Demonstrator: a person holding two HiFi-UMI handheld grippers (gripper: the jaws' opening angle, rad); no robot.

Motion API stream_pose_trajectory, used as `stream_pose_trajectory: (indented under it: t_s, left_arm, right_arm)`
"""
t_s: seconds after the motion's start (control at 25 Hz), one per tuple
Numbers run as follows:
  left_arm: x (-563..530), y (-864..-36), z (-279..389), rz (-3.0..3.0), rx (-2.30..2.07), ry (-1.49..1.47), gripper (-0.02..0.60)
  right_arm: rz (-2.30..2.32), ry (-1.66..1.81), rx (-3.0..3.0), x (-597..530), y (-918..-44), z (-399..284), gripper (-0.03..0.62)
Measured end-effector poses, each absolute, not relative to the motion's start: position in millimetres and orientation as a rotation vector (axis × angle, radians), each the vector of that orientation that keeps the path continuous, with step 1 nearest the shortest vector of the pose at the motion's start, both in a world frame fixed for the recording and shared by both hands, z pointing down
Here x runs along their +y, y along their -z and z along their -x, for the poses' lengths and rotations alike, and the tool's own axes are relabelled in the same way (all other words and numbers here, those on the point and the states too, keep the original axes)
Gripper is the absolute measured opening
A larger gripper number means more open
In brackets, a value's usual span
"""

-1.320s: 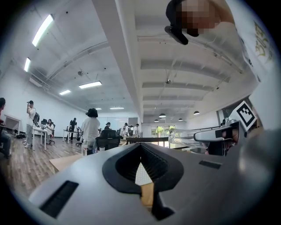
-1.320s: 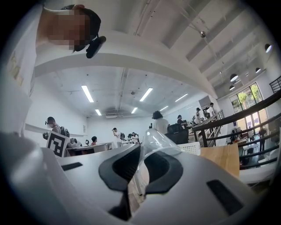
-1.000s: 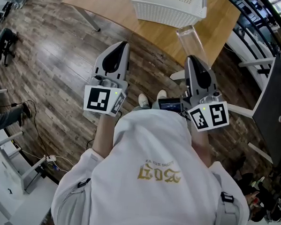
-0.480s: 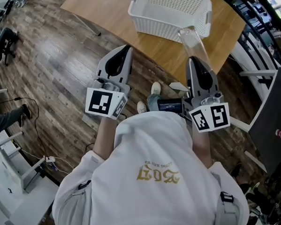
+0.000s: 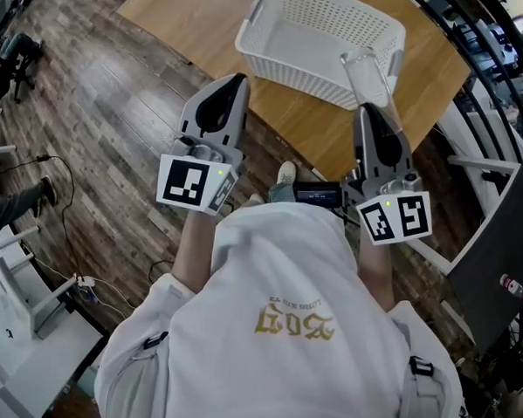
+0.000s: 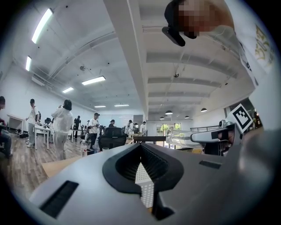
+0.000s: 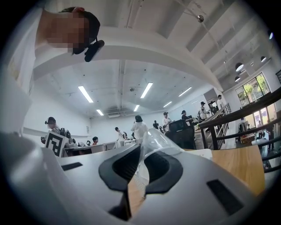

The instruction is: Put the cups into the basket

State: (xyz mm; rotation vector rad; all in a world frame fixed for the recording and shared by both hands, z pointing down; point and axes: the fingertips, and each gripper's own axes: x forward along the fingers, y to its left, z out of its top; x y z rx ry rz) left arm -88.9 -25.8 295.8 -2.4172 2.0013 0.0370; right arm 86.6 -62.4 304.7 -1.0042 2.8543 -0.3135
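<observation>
A white perforated basket (image 5: pixel 253 39) stands on the wooden table (image 5: pixel 188 16) at the top of the head view. My right gripper (image 5: pixel 370 112) is shut on a clear plastic cup (image 5: pixel 366 72), whose open end reaches over the basket's near right rim. In the right gripper view the clear plastic cup (image 7: pixel 153 139) sticks out between the jaws of the right gripper (image 7: pixel 139 151), and the basket (image 7: pixel 205 153) shows just behind. My left gripper (image 5: pixel 238 80) is shut and empty, near the table's front edge. In the left gripper view the left gripper (image 6: pixel 140 151) points at the basket (image 6: pixel 144 184).
I stand on a dark wood floor (image 5: pixel 92 107) at the table's near edge. A black panel (image 5: pixel 495 251) and white frame legs (image 5: pixel 474 162) stand at the right. White shelving (image 5: pixel 13 278) is at the left. Several people (image 6: pixel 63 127) stand farther back in the room.
The table and basket have come closer and lower in the head view. Both grippers have moved toward the basket, and the cup's open end now overlaps its rim.
</observation>
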Motion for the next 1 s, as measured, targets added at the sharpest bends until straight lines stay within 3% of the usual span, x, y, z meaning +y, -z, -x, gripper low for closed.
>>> stream_pose_trajectory:
  t_s: [1.0]
  left_arm:
    - [-123.7,-286.5,147.4,2.552,1.81,-0.011,0.008]
  right_arm:
    - [1.137,0.326,2.796,-141.8,-301.6,-22.1,0.029]
